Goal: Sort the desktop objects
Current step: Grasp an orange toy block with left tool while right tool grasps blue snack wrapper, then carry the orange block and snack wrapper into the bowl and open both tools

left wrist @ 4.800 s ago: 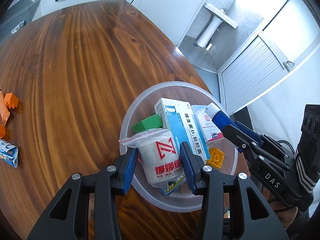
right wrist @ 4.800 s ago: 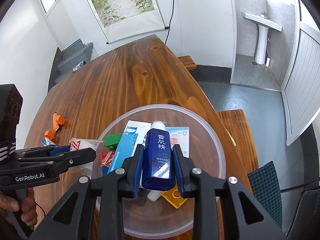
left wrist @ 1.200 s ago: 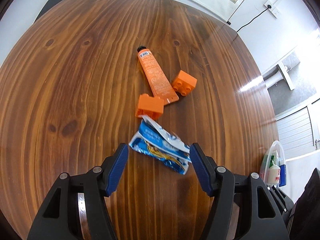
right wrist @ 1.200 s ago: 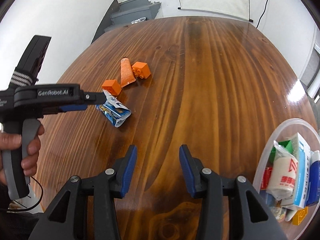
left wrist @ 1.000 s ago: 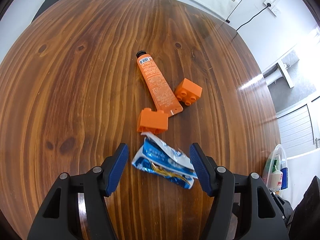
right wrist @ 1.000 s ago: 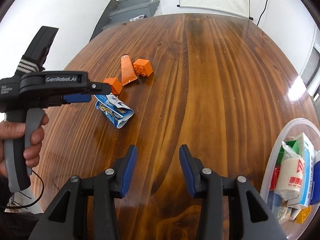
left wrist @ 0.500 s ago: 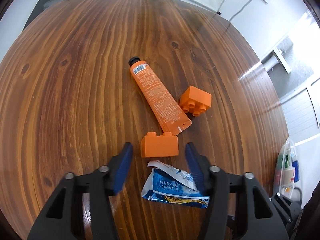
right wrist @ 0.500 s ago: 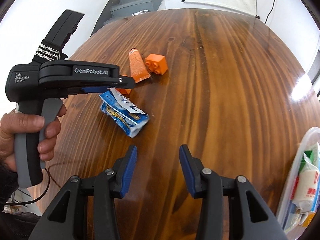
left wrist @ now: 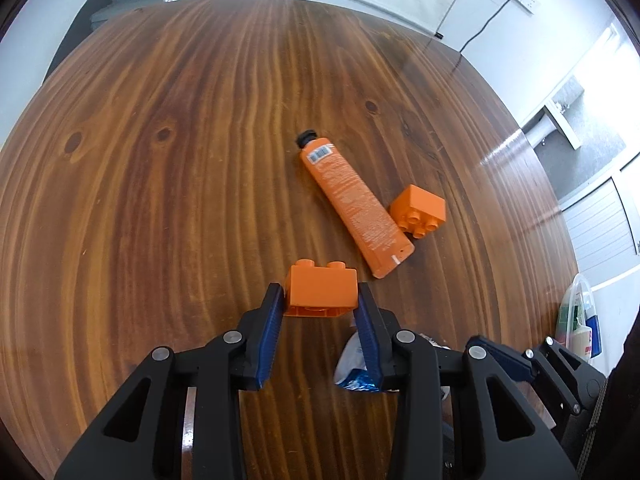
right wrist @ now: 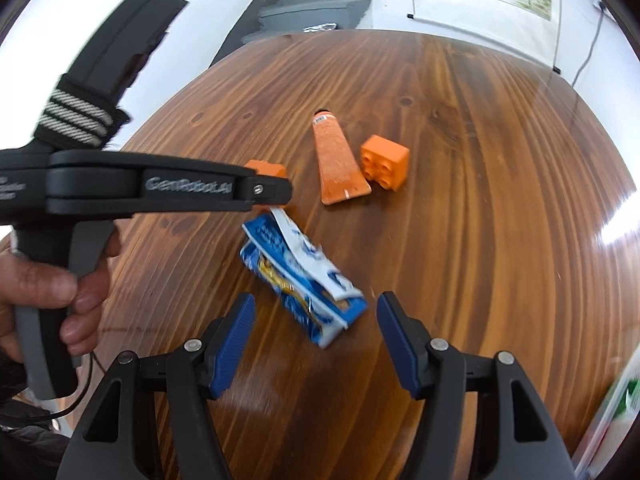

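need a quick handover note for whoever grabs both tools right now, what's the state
Left tool: jaws against both sides of the near orange brick, which looks still on the table; grip not confirmed.
Right tool: open, empty, lined up on the blue snack packet.
Still loose on the table: orange tube and, beside its flat end, second orange brick.
Done: clear bin at the right edge already holds several items.
Left: both bricks, tube and packet go in the bin.
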### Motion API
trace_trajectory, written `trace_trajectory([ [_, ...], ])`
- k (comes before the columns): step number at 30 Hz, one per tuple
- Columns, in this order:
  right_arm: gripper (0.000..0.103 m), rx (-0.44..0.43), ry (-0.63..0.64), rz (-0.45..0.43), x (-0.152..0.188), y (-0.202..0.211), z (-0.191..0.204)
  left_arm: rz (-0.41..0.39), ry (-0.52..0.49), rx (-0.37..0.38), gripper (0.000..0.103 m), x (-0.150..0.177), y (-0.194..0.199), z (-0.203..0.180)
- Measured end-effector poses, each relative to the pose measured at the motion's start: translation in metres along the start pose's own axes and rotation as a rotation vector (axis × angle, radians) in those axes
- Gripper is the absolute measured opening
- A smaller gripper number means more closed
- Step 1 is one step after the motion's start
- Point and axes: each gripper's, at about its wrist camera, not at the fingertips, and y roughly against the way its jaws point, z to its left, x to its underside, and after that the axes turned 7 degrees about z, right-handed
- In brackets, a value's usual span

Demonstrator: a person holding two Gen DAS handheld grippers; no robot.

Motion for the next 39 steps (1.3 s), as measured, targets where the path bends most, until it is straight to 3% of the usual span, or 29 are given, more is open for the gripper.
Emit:
trace_trajectory([
  [13,0.068,0.024,0.147,0.024,-0.024,-0.037,0.018,0.014,0.066,-0.019,0.039,0.013,-0.003,0.016],
  [18,0.046,0.057,0.167,0.023,-0.023,-0.039,0.02,0.017,0.071,-0.03,0.039,0.007,-0.01,0.006],
  [31,0.044,-0.049,-0.055,0.035,0.005,-0.011,-0.019,0.03,0.028,-0.042,0.039,0.015,-0.015,-0.03],
  [39,0.044,-0.057,-0.121,0.004,0.028,0.022,-0.038,0.029,-0.019,-0.025,0.039,0.014,-0.017,-0.071],
])
